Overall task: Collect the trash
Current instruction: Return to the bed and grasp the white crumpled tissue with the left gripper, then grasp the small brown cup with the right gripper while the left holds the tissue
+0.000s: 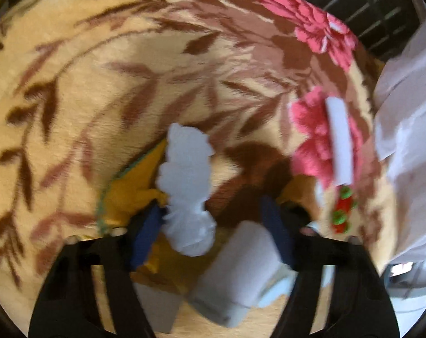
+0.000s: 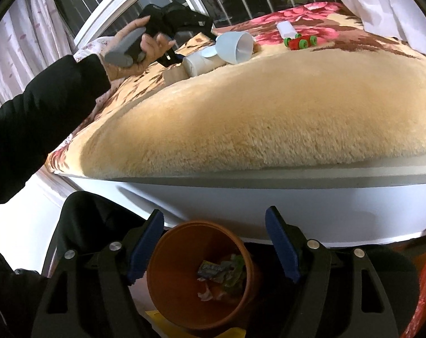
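The crumpled white paper scrap (image 1: 188, 194), ragged along its edges, lies on the plush beige blanket with brown leaves and pink flowers (image 1: 80, 107), partly over a flat yellow cloth with a green edge (image 1: 128, 186). It sits between the blue pads of the left gripper (image 1: 213, 231); the left pad (image 1: 147, 236) touches its side, the right pad is apart from it, so the claw is half spread and not pinching. The picture is blurred here.

Just beside the scrap lies a pale roll of paper (image 1: 241, 273). Further right are a white tube (image 1: 339, 140) and a small red toy car with green wheels (image 1: 343, 209).

In the right wrist view a white paper cup (image 2: 235, 46) lies on its side on the blanket, near the person's hand (image 2: 134, 48) holding the left tool.

Below the bed's white edge (image 2: 269, 197), the round orange plastic bin (image 2: 185, 276) stands between the fingers of the right gripper (image 2: 214, 249). Inside it lie a printed wrapper (image 2: 211, 271), a greenish wrapper and a white crumpled bit. The right claw is spread wide, and whether its pads touch the bin's rim I cannot tell.
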A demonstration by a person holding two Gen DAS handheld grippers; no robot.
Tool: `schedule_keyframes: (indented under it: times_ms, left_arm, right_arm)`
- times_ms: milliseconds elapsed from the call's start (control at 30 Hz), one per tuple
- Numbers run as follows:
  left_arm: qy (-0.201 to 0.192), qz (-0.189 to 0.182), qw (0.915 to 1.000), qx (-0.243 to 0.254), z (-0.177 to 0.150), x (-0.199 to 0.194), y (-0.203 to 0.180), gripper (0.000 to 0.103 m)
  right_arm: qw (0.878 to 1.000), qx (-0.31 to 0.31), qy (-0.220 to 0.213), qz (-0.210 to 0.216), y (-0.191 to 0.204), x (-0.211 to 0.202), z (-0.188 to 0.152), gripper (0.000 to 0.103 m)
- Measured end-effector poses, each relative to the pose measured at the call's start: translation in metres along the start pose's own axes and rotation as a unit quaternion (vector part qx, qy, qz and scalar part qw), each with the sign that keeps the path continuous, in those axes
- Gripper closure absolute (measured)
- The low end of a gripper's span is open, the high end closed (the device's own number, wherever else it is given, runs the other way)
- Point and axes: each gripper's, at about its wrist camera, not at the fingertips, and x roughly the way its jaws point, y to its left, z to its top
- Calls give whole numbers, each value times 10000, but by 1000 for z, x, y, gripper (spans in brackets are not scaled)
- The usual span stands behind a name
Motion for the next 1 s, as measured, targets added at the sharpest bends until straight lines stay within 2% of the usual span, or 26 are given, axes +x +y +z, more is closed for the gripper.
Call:
schedule_keyframes:
  times_ms: [33, 67, 200, 300, 367, 400, 467, 500, 567, 600, 667, 700, 733, 767, 833, 867, 900, 967, 1000]
  left_arm:
    - [-25, 265, 9995, 144, -3, -1, 1, 78]
    - [-14, 310, 9993, 227, -6, -2, 5, 79]
    - [-102, -294, 9995, -15, -12, -23, 25, 79]
    - [-178, -861, 9961, -121, -22, -48, 32, 79]
    - [-251, -1351, 9904, -162, -29, -68, 35, 79]
    - [-299, -1668, 9853, -204, -32, -77, 39, 79]
    - [-374, -2546, 9654, -418, -35, -91, 49, 79]
    - [-359, -2697, 9612, -449, -35, -91, 50, 79]
    - [-306, -2777, 9588, -519, -34, -88, 53, 79]
    - [-256, -2955, 9531, -597, -33, -84, 56, 79]
    - [-96, -3760, 9218, -937, -33, -74, 69, 78]
    - [-53, -4009, 9091, -1128, -31, -69, 74, 78]
    - [-98, -4154, 9000, -1317, -31, -66, 83, 78]
    - [-205, -4070, 9024, -1403, -30, -68, 92, 78]
    - [-440, -3192, 9379, -1285, -28, -80, 104, 78]
    - [-557, -2542, 9581, -1197, -29, -87, 111, 78]
    - [-622, -2184, 9671, -1149, -29, -91, 118, 78]
    - [-737, -2056, 9672, -1294, -34, -97, 141, 78]
    - [-830, -1752, 9722, -1315, -37, -103, 148, 78]
  right_arm:
    - [10000, 2, -12, -2, 0, -1, 0, 30]
    - [10000, 16, -34, -6, -1, -2, 0, 30]
    - [9999, 55, -79, -51, -2, -7, 1, 30]
    - [9998, -41, -145, -104, 2, -12, 5, 30]
    - [9997, -118, -202, -101, 6, -17, 11, 30]
    - [9996, -155, -227, -92, 7, -19, 15, 30]
    - [9994, -202, -288, -61, 9, -23, 24, 30]
    - [9993, -200, -309, -49, 8, -23, 29, 30]
    - [9991, -185, -362, -73, 7, -23, 42, 30]
    - [9990, -183, -397, -65, 7, -23, 47, 30]
    - [9987, -171, -470, -114, 7, -22, 58, 31]
    - [9985, -179, -508, -128, 8, -23, 61, 31]
    - [9983, -191, -536, -131, 10, -24, 64, 32]
    - [9981, -215, -555, -134, 13, -25, 66, 32]
    - [9979, -298, -567, -134, 17, -26, 69, 32]
    - [9977, -379, -553, -139, 20, -25, 70, 32]
    - [9974, -447, -541, -154, 23, -24, 71, 32]
    - [9966, -614, -499, -206, 29, -21, 70, 33]
    - [9965, -656, -476, -222, 31, -19, 70, 34]
